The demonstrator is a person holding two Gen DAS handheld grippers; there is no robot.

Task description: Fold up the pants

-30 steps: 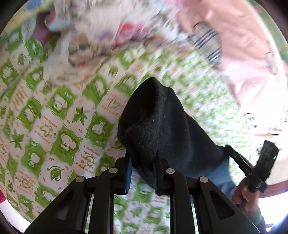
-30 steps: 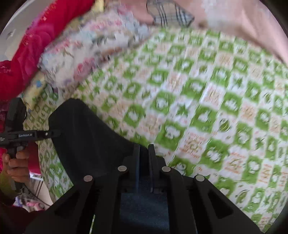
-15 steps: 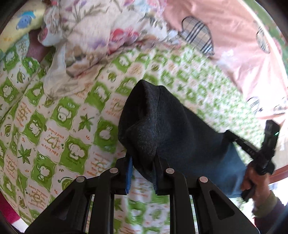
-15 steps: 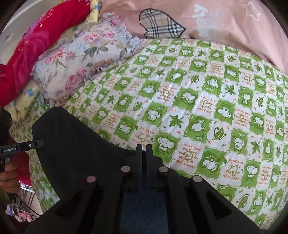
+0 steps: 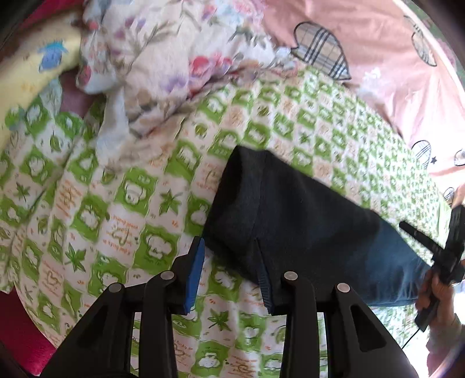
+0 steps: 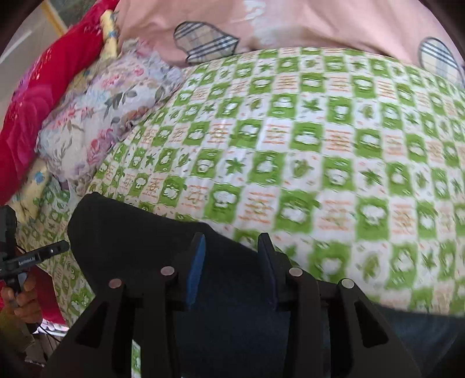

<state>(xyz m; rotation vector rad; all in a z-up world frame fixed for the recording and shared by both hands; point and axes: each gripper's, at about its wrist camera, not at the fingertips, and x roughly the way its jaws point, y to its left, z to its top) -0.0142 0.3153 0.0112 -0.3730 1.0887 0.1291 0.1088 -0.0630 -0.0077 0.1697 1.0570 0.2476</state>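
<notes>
- Lying on the bed sheet (image 5: 139, 186) in the left wrist view: the pants (image 5: 290, 215), a dark folded bundle whose long axis runs from the far left corner down toward the near right, where the cloth turns bluish.
- Left gripper (image 5: 229, 279): jaws spread wide, holding nothing. The blue pad of the left finger stands just clear of the near left edge of the pants; the right finger appears to touch or overlap the near edge. I cannot tell whether it rests on the cloth.
- Right gripper, same view (image 5: 444, 256): seen at the far right end of the pants, held in the person's hand (image 5: 436, 293).
- Judgement: each gripper stands at one end of the bundle, so neither has to reach across for the next fold or smoothing pass.

- Right wrist view: pants (image 6: 139, 241) fill the near left, the long axis running left toward the other hand.
- Right gripper (image 6: 232, 261): jaws wide apart, directly over the dark cloth and clamping nothing. Contact with the cloth cannot be told.
- Left gripper (image 6: 32, 256): at the left edge, beside the far end of the pants.

- Surface: the sheet is soft, checked green and white with small printed figures; likely to give under pressure.
- Room: a floral quilt (image 6: 98, 116) bunched at the far left, a red blanket (image 6: 37, 96) beyond it, a pink cover (image 6: 290, 23) with plaid patches along the far side, a yellow pillow (image 5: 32, 78) at the far left.
</notes>
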